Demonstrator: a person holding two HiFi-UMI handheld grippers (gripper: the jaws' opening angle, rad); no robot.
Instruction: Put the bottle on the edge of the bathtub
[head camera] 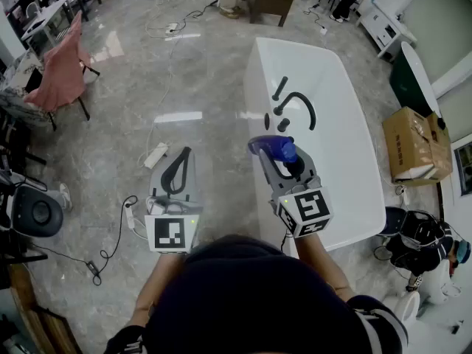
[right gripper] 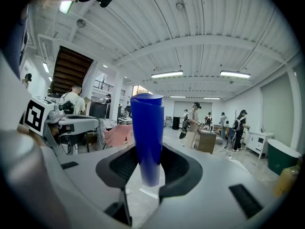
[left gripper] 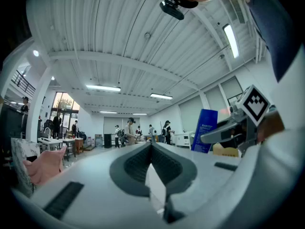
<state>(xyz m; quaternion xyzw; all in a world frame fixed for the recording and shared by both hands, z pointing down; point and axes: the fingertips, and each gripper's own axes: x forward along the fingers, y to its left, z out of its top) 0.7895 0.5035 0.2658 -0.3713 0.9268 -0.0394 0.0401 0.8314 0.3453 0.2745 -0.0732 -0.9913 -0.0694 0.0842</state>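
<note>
My right gripper (head camera: 274, 153) is shut on a blue bottle (head camera: 279, 148), held over the near left rim of the white bathtub (head camera: 254, 87). In the right gripper view the bottle (right gripper: 147, 137) stands upright between the two dark pads of that gripper (right gripper: 148, 165), which press on its lower part. To the left, over the grey floor, my left gripper (head camera: 185, 155) is shut with nothing in it. In the left gripper view its jaws (left gripper: 151, 149) meet, and the bottle (left gripper: 205, 130) shows at the right.
A black faucet (head camera: 296, 106) with knobs sits on the tub's left rim ahead of the bottle. A power strip (head camera: 156, 155) and cables lie on the floor near the left gripper. A cardboard box (head camera: 413, 142) stands right of the tub, a pink-draped chair (head camera: 63, 68) far left.
</note>
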